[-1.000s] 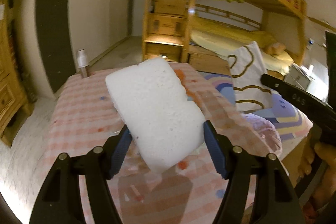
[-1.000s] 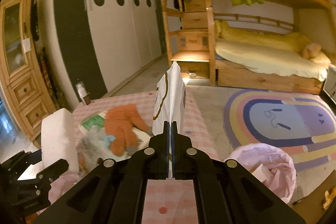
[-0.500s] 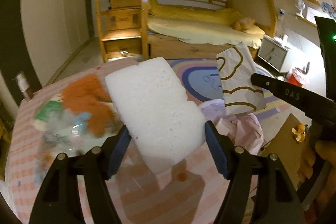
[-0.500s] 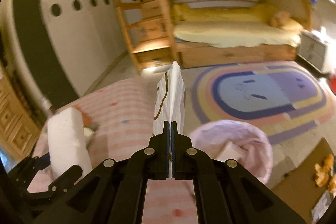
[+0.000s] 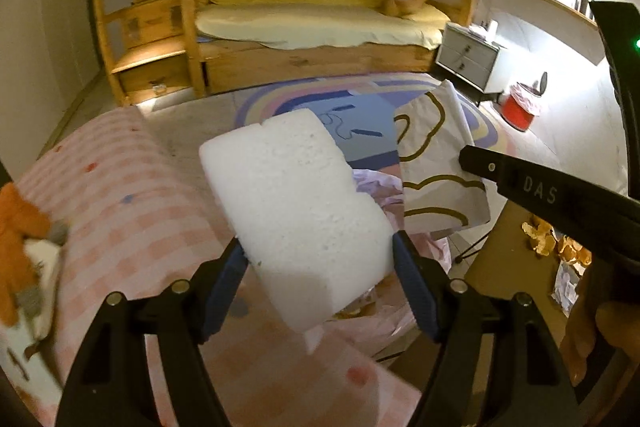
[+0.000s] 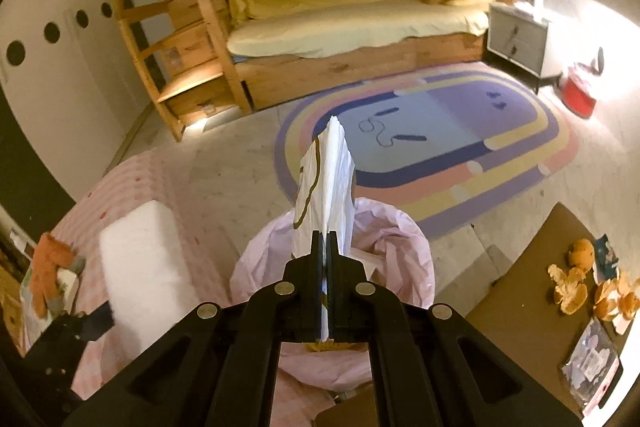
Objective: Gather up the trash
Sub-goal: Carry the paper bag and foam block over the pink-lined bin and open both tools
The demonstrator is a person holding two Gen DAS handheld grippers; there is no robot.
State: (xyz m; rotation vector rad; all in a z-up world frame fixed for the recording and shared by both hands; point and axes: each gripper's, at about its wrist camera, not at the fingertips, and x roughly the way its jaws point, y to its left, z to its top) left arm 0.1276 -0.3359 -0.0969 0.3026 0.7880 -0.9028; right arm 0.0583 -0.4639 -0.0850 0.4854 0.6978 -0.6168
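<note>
Two items carried: left gripper (image 5: pixel 320 263), jaws just widening, loosely bracketed foam block (image 5: pixel 296 211); right gripper (image 6: pixel 325 259) clamped paper wrapper (image 6: pixel 326 187) above pink-lined bin (image 6: pixel 400 251) ahead. Next: release both inside.

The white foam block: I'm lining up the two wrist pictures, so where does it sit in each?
Left wrist: the white foam block fills the centre, between the jaws of the left gripper.
Right wrist: it sits at lower left, over the pink checked tablecloth.
Shared landmark: the pink bin bag, right of the block in both views.
</note>
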